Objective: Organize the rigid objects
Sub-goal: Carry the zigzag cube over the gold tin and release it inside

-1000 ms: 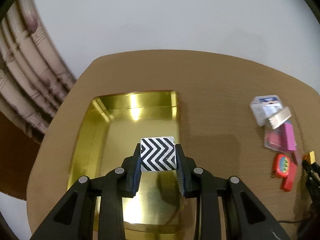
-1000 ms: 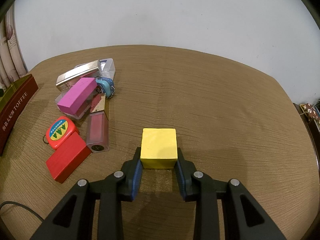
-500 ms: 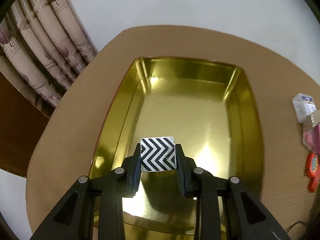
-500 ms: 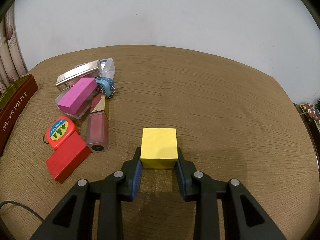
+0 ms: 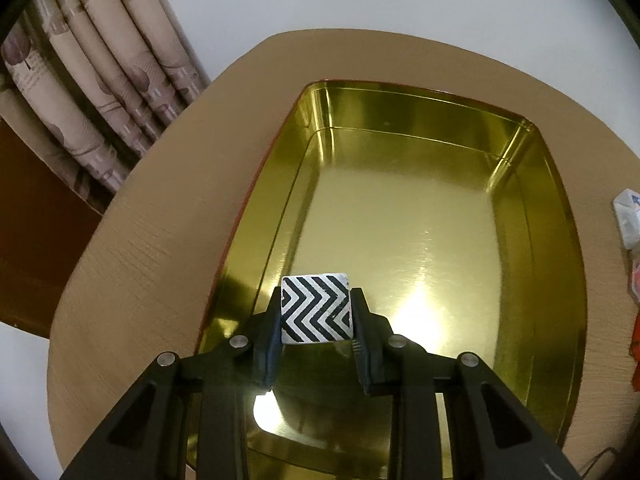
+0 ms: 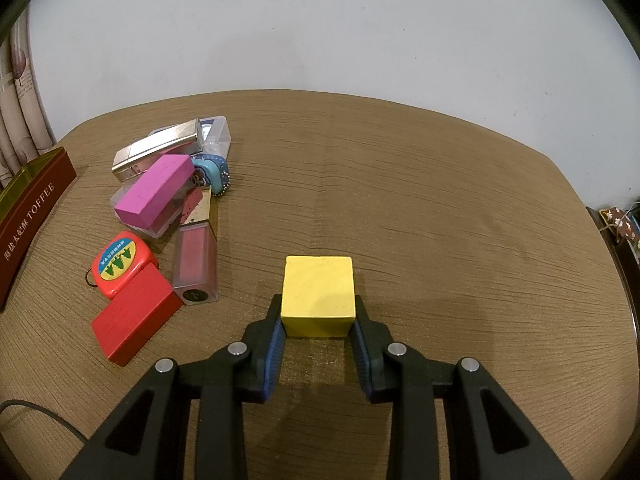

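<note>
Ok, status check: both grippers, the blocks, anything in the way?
Left gripper shut on zigzag block, above gold tin. Right gripper shut on yellow cube, over bare table. Tin floor clear; clutter pile lies left.

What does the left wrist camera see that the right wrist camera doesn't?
Only the left wrist view shows the shiny gold inside of the metal tin, and the left gripper shut on a black-and-white zigzag block above it.

Only the right wrist view shows the right gripper shut on a yellow cube, plus a pink block, a flat red block and a silver stapler.

Both show the brown table, the white wall and the curtain.
</note>
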